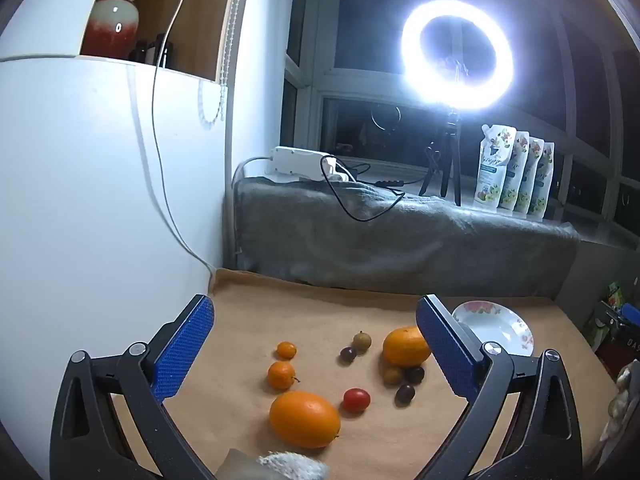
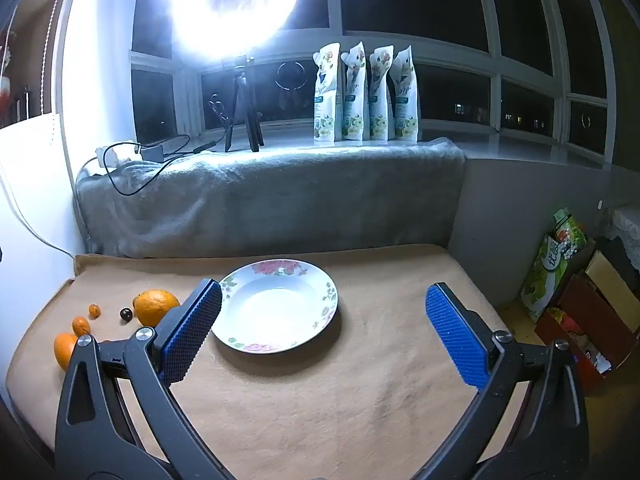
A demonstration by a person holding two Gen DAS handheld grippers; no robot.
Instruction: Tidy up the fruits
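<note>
Both our left gripper (image 1: 314,344) and right gripper (image 2: 324,332) hover with jaws wide apart, empty. The fruits (image 1: 344,372) lie scattered near the tabletop's left edge, beside the empty plate (image 2: 320,280) at its middle. We judge the oranges (image 1: 304,419) firm, best gripped across their middles; the small dark fruits (image 1: 405,394) soft and roll-prone.

Ring light (image 1: 457,54) glares; fisheye edges
</note>
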